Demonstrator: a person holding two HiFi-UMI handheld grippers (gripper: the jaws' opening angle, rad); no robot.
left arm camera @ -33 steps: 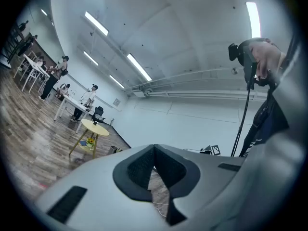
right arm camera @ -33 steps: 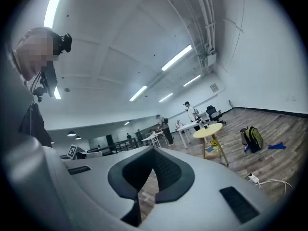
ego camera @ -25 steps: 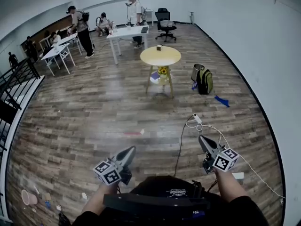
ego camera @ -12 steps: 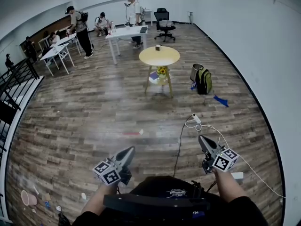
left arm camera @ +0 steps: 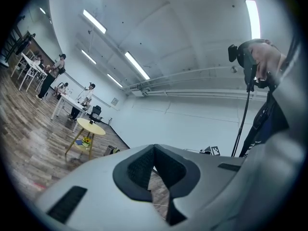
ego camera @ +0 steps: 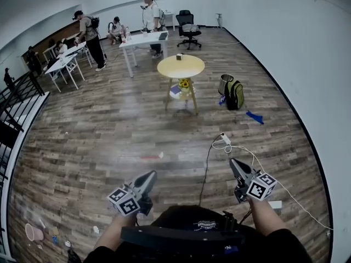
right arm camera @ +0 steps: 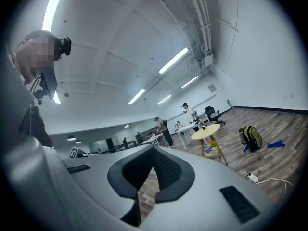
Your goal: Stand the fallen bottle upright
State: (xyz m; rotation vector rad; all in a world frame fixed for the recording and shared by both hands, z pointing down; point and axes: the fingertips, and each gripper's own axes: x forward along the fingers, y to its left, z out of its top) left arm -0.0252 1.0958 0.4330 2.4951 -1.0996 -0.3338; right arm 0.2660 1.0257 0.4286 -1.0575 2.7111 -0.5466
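A wooden floor (ego camera: pixel 109 136) fills most of the head view, with a white wall (ego camera: pixel 296 48) along its right side. At the far end stand white tables (ego camera: pixel 143 39) with several people (ego camera: pixel 88 32) around them, and an office chair (ego camera: pixel 188 29) behind. Nearer is a round yellow table (ego camera: pixel 181 66) with a small box (ego camera: pixel 179 56) on top; a backpack (ego camera: pixel 236 93) stands on the floor to its right.

The person's two forearms reach forward from the bottom edge, the left forearm (ego camera: pixel 112 234) and the right forearm (ego camera: pixel 263 218) well apart. Each holds its tool low and level, pointing ahead toward the round table. The left gripper (ego camera: pixel 149 175) has its jaws pressed together at the tips with nothing between them. The right gripper (ego camera: pixel 233 163) is the same, tips meeting and empty. A white cable (ego camera: pixel 241 149) trails over the floor just ahead of the right gripper.

The bottle cannot be picked out in any view. Small bits of litter (ego camera: pixel 33 232) lie on the floor at the lower left, well apart from the left gripper, too small to tell what they are
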